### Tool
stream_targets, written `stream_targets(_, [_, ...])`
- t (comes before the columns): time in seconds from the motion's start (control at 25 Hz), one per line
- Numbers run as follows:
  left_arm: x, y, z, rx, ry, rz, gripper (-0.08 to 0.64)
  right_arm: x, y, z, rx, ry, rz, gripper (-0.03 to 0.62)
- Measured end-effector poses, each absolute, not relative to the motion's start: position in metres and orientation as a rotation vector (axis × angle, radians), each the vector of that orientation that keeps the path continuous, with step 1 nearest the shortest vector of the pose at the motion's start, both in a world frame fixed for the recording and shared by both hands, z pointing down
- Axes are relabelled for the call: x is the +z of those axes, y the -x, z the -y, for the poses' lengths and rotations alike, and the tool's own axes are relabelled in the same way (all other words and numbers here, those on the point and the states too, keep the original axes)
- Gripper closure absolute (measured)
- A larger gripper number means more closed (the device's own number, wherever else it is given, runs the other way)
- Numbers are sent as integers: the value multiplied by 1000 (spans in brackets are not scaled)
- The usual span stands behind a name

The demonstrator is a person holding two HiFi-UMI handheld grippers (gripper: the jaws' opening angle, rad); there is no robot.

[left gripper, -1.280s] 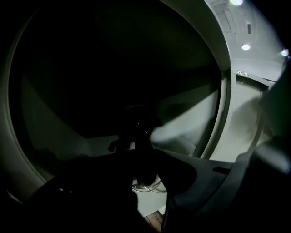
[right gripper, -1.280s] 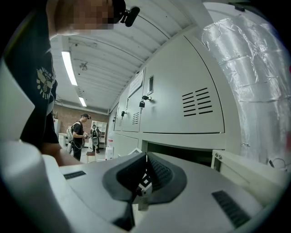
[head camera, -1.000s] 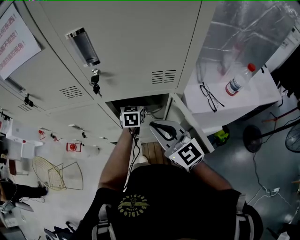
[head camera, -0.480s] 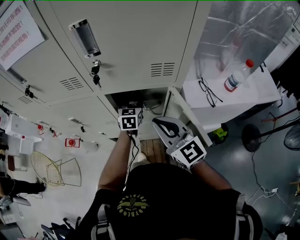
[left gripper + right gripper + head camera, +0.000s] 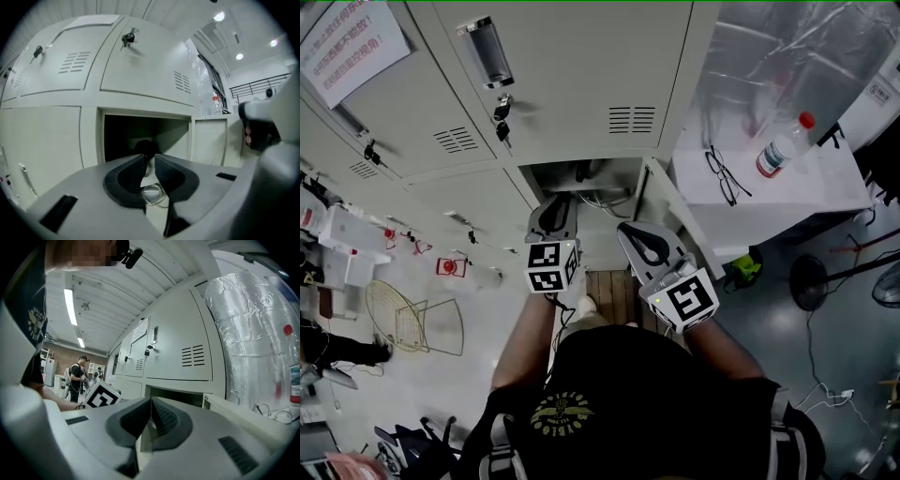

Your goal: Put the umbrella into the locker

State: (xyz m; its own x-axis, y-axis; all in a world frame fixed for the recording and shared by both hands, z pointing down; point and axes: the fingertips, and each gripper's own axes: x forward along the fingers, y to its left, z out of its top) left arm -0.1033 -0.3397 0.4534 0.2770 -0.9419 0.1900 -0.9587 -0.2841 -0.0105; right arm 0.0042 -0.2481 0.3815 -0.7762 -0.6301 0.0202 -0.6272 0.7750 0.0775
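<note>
The open locker compartment is dark, and its door swings out to the right. In the left gripper view a dark rounded thing, likely the umbrella, lies deep inside, with a loop of white cord nearer the front. My left gripper hangs just outside the opening. Its jaws have just been closing and stand a narrow gap apart with nothing between them. My right gripper sits beside the door, shut and empty.
Keys hang from the lock of the door above the compartment. A white table at the right carries eyeglasses and a red-capped bottle. People stand far down the row of lockers.
My left gripper has drawn back out of the locker opening toward the person and risen. The right gripper has barely shifted.
</note>
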Motion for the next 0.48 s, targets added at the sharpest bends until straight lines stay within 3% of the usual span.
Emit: stream_targets(0.48, [388, 110, 270, 176, -2474, 1955, 535, 366, -17, 238, -178, -1091, 2929, 561])
